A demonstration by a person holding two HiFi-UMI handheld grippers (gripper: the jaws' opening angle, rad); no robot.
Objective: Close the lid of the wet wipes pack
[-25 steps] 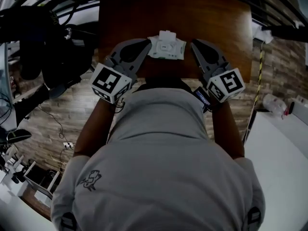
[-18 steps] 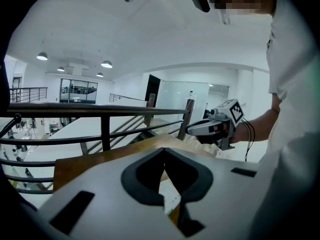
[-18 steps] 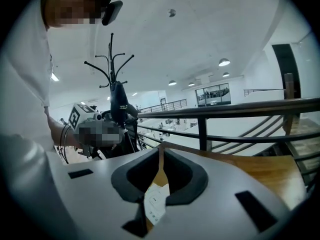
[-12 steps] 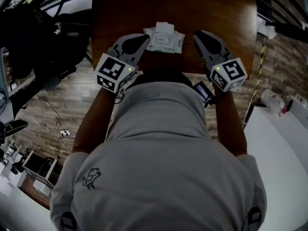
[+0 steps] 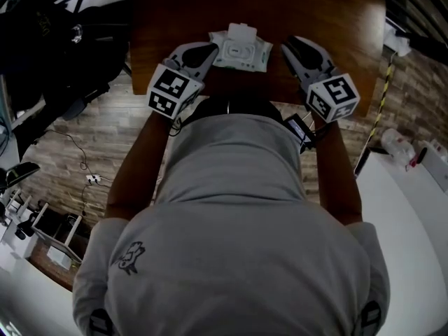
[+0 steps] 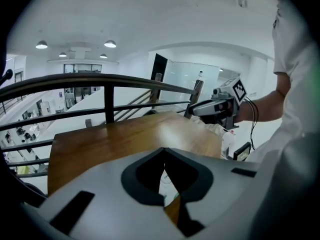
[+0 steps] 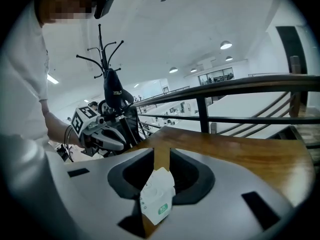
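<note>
Wet wipes pack: it lies on the desk close to the near edge, squarely between your two grippers. Its long axis runs across, from one gripper to the other.

Lid: flipped open, standing off the far side of the pack, away from you.

Left gripper: jaws together at the tips, holding nothing. The tips sit just beside the pack's left end.

Right gripper: the jaws have just been opening and now stand slightly apart, gripping nothing. The pack shows through the gap, lying past the tips and inboard of them, near but apart.

Assessment: the lid must be folded back toward you and pressed down. Your left gripper looks marginally nearer. The unheld pack may slide under the push.
</note>
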